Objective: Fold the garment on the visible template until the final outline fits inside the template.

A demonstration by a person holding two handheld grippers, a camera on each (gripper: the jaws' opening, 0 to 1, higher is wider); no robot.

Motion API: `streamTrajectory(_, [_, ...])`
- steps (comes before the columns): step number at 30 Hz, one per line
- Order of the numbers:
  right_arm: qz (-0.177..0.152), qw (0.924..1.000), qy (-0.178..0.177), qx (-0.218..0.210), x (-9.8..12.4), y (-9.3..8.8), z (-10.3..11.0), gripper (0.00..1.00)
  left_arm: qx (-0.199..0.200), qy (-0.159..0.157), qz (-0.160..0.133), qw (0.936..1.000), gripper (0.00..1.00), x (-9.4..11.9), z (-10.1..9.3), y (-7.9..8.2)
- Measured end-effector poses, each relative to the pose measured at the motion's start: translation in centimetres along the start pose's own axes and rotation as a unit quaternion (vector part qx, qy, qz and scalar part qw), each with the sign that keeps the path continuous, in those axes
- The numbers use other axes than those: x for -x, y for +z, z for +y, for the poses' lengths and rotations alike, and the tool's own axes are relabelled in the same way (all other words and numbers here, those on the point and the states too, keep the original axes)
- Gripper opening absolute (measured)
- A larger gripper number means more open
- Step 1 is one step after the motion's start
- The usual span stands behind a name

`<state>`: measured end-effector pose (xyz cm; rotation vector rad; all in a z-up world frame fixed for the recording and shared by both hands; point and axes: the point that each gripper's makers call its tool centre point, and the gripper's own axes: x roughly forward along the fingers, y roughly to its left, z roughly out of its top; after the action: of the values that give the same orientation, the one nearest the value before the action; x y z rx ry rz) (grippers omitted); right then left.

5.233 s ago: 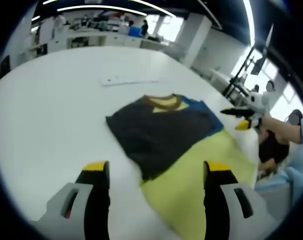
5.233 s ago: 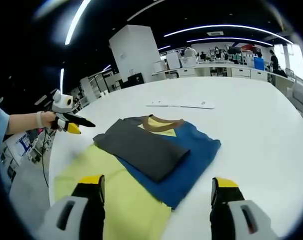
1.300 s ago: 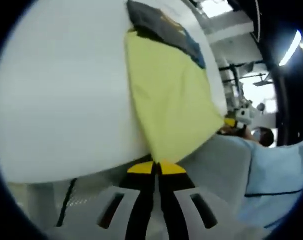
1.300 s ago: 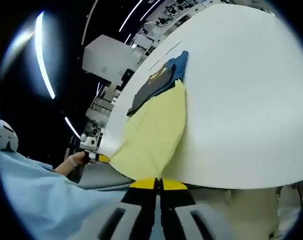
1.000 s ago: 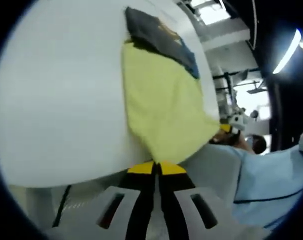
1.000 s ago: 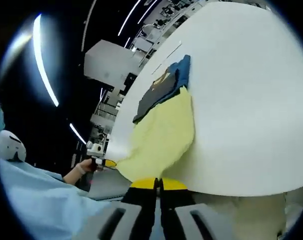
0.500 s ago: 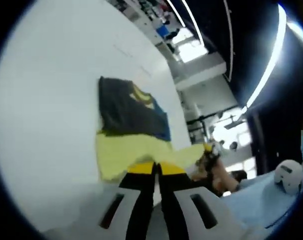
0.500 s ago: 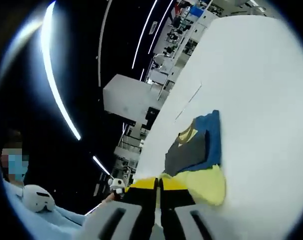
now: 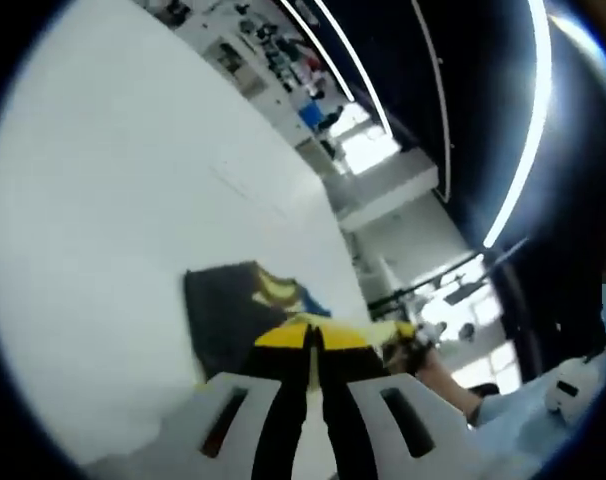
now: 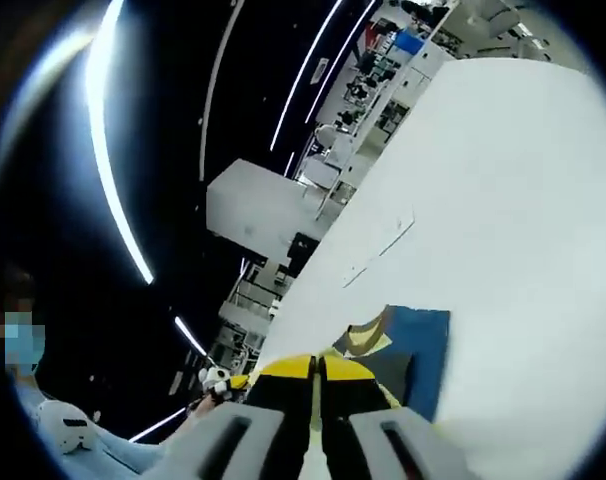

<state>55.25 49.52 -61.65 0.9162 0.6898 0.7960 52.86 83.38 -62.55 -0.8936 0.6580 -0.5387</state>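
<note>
The garment lies on the white table (image 9: 103, 200), folded. In the left gripper view I see its dark grey panel (image 9: 221, 312), its yellow neck opening (image 9: 274, 291) and a sliver of blue (image 9: 319, 301). My left gripper (image 9: 311, 336) is shut on the garment's yellow hem, lifted over the dark panel. A thin yellow edge (image 9: 368, 329) stretches right to the other gripper (image 9: 411, 338). In the right gripper view my right gripper (image 10: 318, 368) is shut on the same hem, over the blue part (image 10: 425, 352) and brown collar (image 10: 367, 341). The left gripper (image 10: 219, 381) shows at the left.
A thin white strip (image 10: 379, 246) lies flat on the table beyond the garment. Desks, shelves and ceiling lights stand far behind. A person's hand (image 9: 438, 370) holds the other gripper at the table's right edge.
Both grippers, shut on the yellow hem, have carried it up from the table's near edge and forward over the folded top part. The yellow half is now mostly hidden beneath the jaws.
</note>
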Motion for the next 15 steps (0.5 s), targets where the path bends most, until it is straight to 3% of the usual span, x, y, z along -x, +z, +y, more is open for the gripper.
streamTrajectory(6, [-0.003, 1.0000, -0.008, 0.003, -2.0, 3.5, -3.4, 0.00, 0.008, 0.009, -0.018, 0.9998, 0.00, -2.7, 2.3, 2.1])
streamTrajectory(7, [-0.001, 0.9998, -0.019, 0.002, -2.2, 4.1, -4.8, 0.00, 0.008, 0.011, -0.020, 0.9997, 0.00, -3.1, 2.9, 2.3])
streamTrajectory(11, [-0.001, 0.9995, -0.030, -0.003, -3.4, 5.0, -7.2, 0.00, 0.021, 0.020, -0.023, 0.9993, 0.00, -4.5, 4.9, 2.7])
streamTrajectory(15, [0.013, 0.9983, -0.057, -0.001, -4.4, 4.8, -10.0, 0.00, 0.039, 0.049, -0.016, 0.9979, 0.00, -5.7, 7.6, 2.2])
